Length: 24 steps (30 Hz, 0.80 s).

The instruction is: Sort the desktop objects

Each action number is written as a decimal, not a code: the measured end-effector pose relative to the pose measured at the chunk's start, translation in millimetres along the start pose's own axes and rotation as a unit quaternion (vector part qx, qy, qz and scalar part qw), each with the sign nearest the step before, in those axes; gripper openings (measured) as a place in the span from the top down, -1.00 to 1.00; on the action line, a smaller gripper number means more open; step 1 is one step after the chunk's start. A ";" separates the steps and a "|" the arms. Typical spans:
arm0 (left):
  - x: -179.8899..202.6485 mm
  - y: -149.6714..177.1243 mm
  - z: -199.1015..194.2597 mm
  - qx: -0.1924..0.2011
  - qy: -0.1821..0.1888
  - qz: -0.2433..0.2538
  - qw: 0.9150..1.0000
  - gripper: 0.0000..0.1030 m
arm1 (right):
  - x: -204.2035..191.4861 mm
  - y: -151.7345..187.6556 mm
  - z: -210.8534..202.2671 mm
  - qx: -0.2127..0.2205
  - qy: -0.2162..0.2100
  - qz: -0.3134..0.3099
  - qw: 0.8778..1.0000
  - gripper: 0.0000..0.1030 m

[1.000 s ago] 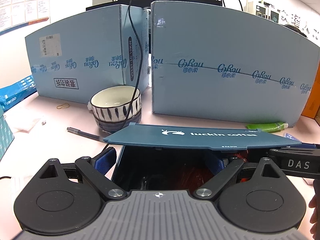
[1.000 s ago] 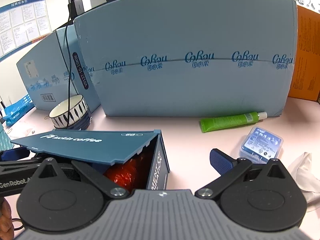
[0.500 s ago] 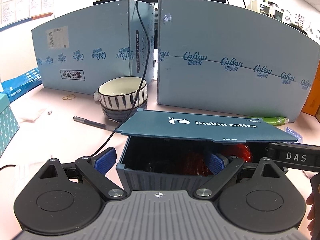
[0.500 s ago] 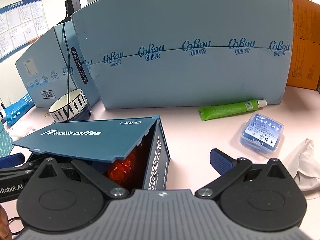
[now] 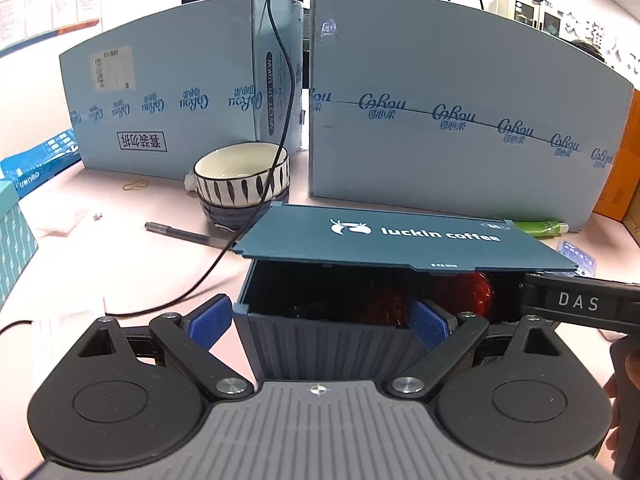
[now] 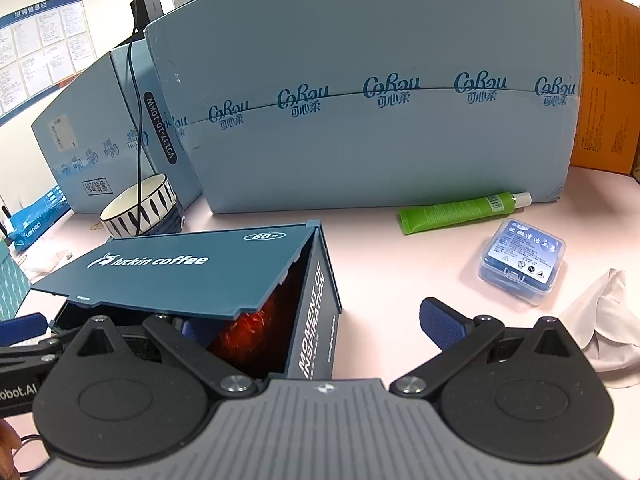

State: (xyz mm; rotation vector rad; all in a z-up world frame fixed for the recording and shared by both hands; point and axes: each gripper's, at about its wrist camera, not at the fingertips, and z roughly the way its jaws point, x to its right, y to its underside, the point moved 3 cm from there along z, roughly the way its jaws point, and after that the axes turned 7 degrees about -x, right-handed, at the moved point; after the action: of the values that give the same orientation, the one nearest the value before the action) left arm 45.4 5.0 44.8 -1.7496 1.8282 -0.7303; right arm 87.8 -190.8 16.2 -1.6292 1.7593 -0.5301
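A dark blue "luckin coffee" box (image 5: 320, 340) sits on the pink desk with its hinged lid (image 5: 400, 240) half raised. Red crinkly wrapping (image 5: 464, 296) shows inside. My left gripper (image 5: 318, 320) is open; its left pad is outside the box's left wall and its right pad is inside the box. My right gripper (image 6: 312, 324) is open too, straddling the box's right wall (image 6: 316, 312), with its left pad inside under the lid (image 6: 180, 272). The red wrapping also shows in the right wrist view (image 6: 252, 332).
Two large light blue cartons (image 5: 440, 120) stand along the back. Stacked striped bowls (image 5: 242, 184), a pen (image 5: 180, 234) and a black cable (image 5: 224, 248) lie to the left. A green tube (image 6: 460, 210), a blue plastic case (image 6: 522, 264) and a white tissue (image 6: 600, 320) lie to the right.
Both grippers have pulled back and risen a little, so the box looks lower and further. The lid stays half raised; the pads stay at the box walls.
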 end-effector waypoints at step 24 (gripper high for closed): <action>-1.7 6.9 -1.1 -0.016 -0.004 -0.004 1.000 -0.81 | 1.5 12.3 3.2 -0.013 -0.005 0.011 1.000 -1.00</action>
State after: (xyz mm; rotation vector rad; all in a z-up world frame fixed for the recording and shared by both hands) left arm 39.6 6.9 40.8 -1.7782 1.8380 -0.6990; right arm 81.4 -190.1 5.2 -1.6267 1.7807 -0.4897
